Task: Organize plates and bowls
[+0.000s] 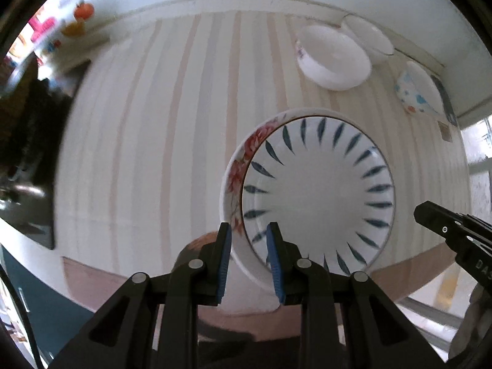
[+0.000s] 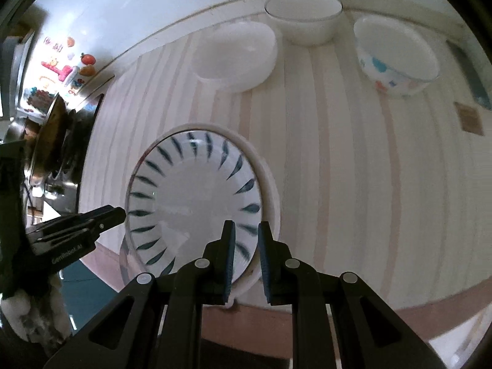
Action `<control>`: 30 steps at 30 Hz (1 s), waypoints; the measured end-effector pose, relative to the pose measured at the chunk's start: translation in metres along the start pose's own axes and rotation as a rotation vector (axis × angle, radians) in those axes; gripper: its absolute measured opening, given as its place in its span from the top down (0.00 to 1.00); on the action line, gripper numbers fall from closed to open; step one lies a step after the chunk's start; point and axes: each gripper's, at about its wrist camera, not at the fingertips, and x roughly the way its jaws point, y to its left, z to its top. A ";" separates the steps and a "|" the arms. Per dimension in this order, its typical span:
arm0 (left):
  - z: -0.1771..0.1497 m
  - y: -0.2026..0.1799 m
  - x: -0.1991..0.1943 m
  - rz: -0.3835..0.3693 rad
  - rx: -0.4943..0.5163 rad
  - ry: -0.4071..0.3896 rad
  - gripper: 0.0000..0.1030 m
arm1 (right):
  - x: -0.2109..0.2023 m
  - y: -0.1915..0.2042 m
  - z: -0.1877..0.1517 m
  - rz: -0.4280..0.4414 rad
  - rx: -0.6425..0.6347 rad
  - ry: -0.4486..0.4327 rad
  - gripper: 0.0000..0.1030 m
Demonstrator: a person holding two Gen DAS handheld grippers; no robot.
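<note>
Two grippers are sharing one load at the near edge of the table: the left gripper (image 1: 248, 261) is clenching the left rim and the right gripper (image 2: 247, 261) the right rim of a pair of nested dishes. The inner one is a blue-leaf plate (image 1: 316, 193), and it is sitting inside a wider floral bowl (image 1: 236, 178) whose red flowers are showing only on the left wall. In each wrist view the blue pads are straddling the rim with the wall pinched between them, so both sets of jaws are grasping the nested pair, not hanging loose.

The step in hand looks like a two-handed carry of this pair, which seems to be just clear of the striped tablecloth (image 1: 153, 141), though the views do not settle whether it is off the cloth entirely.

Further back, well apart from the held dishes, a stack of white plates (image 2: 236, 55) is lying toward the far middle, a plain white bowl (image 2: 304, 18) is standing just behind and to its right, and a speckled bowl (image 2: 396, 61) is sitting at the far right.

The next move is likely calling for both hands travelling together and level, so the inner plate is not sliding, toward a matching stack at the far side, with the rims freed only once the base is resting flat.
</note>
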 end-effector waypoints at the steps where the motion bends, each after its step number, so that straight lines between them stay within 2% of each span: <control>1: -0.005 -0.002 -0.009 0.007 0.014 -0.017 0.79 | -0.006 0.002 -0.003 0.001 -0.001 -0.006 0.82; 12: -0.047 -0.015 -0.081 -0.084 0.105 -0.084 0.79 | -0.096 0.052 -0.081 0.024 0.039 -0.124 0.82; 19: -0.052 -0.026 -0.083 -0.094 0.099 -0.072 0.79 | -0.120 0.059 -0.099 0.042 0.032 -0.134 0.82; 23: -0.038 -0.030 -0.074 -0.073 0.058 -0.067 0.77 | -0.119 0.048 -0.088 0.081 0.035 -0.124 0.81; 25: -0.017 -0.031 -0.065 -0.067 0.014 -0.072 0.77 | -0.114 0.039 -0.073 0.092 0.035 -0.116 0.68; 26: -0.010 -0.031 -0.062 -0.062 -0.004 -0.077 0.77 | -0.111 0.032 -0.064 0.101 0.043 -0.121 0.59; 27: 0.004 -0.031 -0.058 -0.056 -0.031 -0.080 0.77 | -0.107 0.025 -0.054 0.111 0.046 -0.125 0.55; 30: 0.045 -0.031 -0.044 -0.060 -0.114 -0.095 0.77 | -0.089 0.002 -0.017 0.120 0.057 -0.103 0.55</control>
